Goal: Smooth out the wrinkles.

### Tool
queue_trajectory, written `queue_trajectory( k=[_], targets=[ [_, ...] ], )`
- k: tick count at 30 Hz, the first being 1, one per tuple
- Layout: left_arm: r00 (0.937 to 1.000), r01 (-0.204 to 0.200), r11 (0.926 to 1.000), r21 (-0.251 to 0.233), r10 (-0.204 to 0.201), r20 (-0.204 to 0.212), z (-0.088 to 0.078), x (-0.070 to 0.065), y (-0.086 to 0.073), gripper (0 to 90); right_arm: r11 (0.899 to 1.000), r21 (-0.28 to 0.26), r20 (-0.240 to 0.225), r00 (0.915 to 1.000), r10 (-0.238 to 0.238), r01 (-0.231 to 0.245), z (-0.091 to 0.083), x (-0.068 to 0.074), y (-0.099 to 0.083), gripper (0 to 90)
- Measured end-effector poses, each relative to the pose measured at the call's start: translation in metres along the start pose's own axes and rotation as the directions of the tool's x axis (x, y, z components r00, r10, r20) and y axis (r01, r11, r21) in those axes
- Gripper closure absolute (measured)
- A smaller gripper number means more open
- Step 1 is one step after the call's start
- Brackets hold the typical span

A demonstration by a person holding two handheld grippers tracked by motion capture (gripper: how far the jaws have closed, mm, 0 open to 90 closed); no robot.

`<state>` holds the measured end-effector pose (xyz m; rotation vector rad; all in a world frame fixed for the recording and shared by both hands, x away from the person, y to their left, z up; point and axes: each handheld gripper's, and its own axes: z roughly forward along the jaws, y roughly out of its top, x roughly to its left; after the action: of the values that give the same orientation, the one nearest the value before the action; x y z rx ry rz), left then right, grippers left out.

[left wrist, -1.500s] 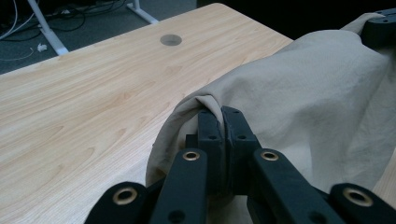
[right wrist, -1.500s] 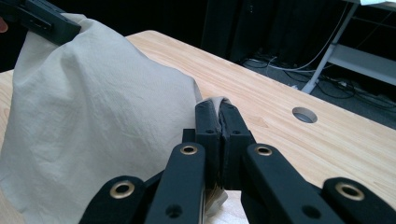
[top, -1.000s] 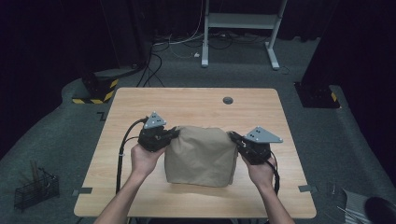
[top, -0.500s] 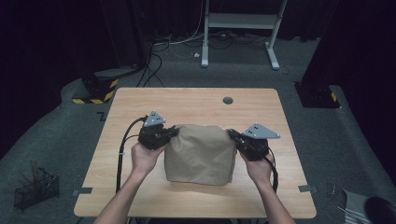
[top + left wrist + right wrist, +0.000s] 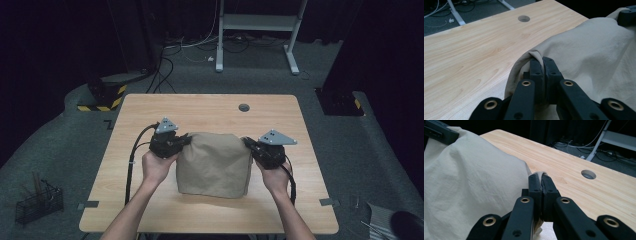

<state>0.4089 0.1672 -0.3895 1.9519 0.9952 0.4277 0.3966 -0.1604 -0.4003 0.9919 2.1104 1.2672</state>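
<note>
Left gripper view: beige cloth hides clamped jaws' tips.

A folded cloth is plain beige, a sandy tan with no print, paler and creamier in the two gripper views. The left claw and the right claw are matte black, each topped by a light grey plate; close up, small brass-coloured rings dot their black arms. Black cables trail from both. The worktop is pale, honey-coloured wood with fine, streaky grain and a small grey round hole near its far edge. The floor is dark grey-green carpet. A block beyond the worktop carries yellow and black diagonal stripes. A stand at the back is pale grey-white.
</note>
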Motion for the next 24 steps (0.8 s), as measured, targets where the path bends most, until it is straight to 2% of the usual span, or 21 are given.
queue_trajectory(
  k=[12,15,24],
  targets=[
    [0.9999,0.013,0.9998,0.015,-0.012,-0.007,0.01,0.006,-0.001,86.7,0.999,0.034,0.011,0.9999,0.013,-0.013,0.014,-0.004,-0.002,87.7],
    [0.9998,0.015,0.9998,0.015,-0.015,-0.012,0.013,0.009,-0.001,86.4,0.999,0.041,0.021,0.9998,0.001,-0.002,0.018,-0.005,-0.002,87.7],
    [0.9995,0.026,0.9992,0.031,-0.026,-0.017,0.022,0.014,-0.002,86.3,0.998,0.058,0.034,0.9994,0.004,-0.006,0.028,-0.008,-0.006,87.7]
  ],
)
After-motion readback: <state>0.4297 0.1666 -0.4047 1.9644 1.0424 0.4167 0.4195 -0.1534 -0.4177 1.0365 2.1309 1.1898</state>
